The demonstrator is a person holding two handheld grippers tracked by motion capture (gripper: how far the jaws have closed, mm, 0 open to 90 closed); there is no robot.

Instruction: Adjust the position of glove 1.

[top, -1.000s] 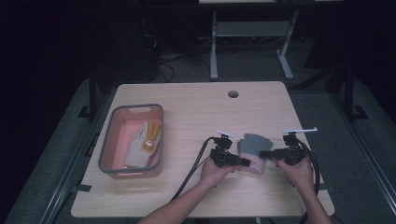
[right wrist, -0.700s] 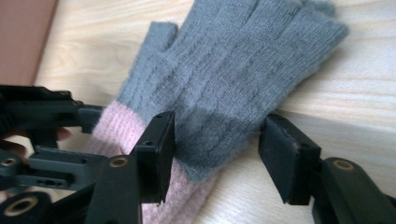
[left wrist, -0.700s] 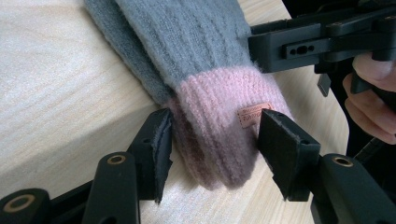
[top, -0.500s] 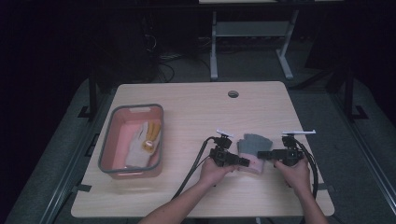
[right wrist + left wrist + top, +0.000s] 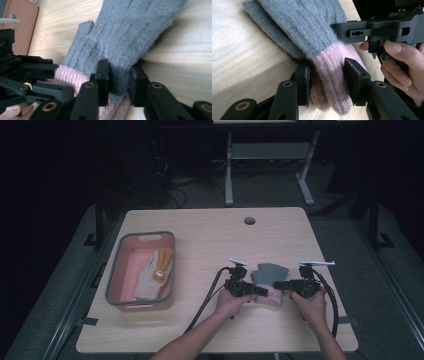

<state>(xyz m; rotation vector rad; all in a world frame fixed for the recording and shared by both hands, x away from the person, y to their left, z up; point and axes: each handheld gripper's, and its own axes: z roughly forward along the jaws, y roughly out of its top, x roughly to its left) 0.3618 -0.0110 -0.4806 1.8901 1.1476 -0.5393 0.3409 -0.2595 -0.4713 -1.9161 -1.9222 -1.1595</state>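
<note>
Right of centre in the high view, low on the desk (image 5: pixel 210 235), a grey knit glove with a pink cuff (image 5: pixel 270 275) lies flat between the two grippers. The left gripper (image 5: pixel 260 291) meets it from the left and the right gripper (image 5: pixel 278 284) from the right.

Left gripper view: the jaws have just been closing and now pinch the pink cuff, one pad on each side of a bunched fold at lower centre of the frame. Right gripper view: those jaws have likewise been closing and now clamp the glove where grey meets pink, at bottom centre.

Risks, as judged from this position:
- Both grips sit on the same end of the glove, close together. The black jaw tips could knock each other if either hand shifts inward.
- The knit is soft and stretchy. A pull in opposite directions would likely stretch the cuff rather than open it, or let the wool slide out of the pads.
- The left grip appears to take a fold of more than one layer; separating the cuff would then fail.
- A lift with the grey fingers trailing could drag them across the desk.

A pink bin (image 5: pixel 114 275) holding a pale glove (image 5: pixel 150 275) stands well apart at left.
</note>
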